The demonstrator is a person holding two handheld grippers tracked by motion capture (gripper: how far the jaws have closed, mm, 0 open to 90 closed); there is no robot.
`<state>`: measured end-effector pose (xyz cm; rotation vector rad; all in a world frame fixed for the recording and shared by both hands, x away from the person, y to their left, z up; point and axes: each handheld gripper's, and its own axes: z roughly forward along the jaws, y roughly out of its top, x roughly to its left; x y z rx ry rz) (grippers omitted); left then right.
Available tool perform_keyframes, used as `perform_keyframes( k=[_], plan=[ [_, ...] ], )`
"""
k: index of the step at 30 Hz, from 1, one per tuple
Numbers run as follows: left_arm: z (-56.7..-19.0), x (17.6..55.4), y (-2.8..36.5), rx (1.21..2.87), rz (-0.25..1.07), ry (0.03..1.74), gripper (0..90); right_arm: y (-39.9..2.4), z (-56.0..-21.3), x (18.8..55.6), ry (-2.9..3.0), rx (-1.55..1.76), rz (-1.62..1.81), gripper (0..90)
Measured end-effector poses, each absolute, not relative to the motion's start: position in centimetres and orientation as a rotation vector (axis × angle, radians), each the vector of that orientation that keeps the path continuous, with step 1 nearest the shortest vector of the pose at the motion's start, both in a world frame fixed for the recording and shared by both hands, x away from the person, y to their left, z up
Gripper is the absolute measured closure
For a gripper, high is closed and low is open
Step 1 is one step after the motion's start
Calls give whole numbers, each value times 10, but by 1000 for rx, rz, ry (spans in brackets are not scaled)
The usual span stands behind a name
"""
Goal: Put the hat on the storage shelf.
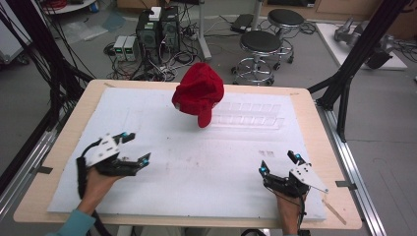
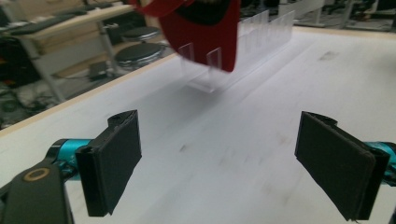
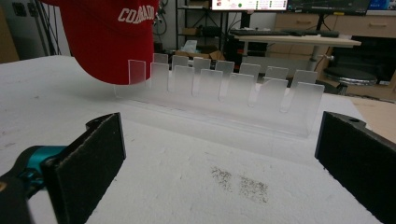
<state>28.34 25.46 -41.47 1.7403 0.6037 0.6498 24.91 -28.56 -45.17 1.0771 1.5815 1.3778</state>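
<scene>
Lower left of the high view, the left gripper [image 1: 136, 147] was spread wide, holding nothing; lower right, the right gripper [image 1: 279, 163] gaped empty too. The red cap [image 1: 198, 92] perched at upper centre on the clear slotted rack [image 1: 251, 114]. Best to withdraw gently, leaving the cap undisturbed.

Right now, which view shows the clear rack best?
The right gripper view: the rack shows whole, slots distinct. In the left gripper view the red cap hides part of it; in the high view it looks faint.
</scene>
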Motion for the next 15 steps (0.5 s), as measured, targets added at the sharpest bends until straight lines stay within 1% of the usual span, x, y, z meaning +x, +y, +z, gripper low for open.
perform_keyframes(
  k=[3,6,9,11,15],
  plan=[
    [-429,273,285,1689,687,635,149,-285,-452,249,1579,1069,1370,6],
    [-440,266,304,1639,712,658,148,-285,-452,248,1575,1069,1369,6],
    [-451,262,312,1607,727,670,148,-285,-452,248,1573,1070,1374,5],
    [-452,259,315,1564,739,666,149,-286,-452,248,1569,1068,1378,6],
    [-452,260,315,1566,746,681,155,-286,-452,247,1564,1068,1384,6]
  ],
)
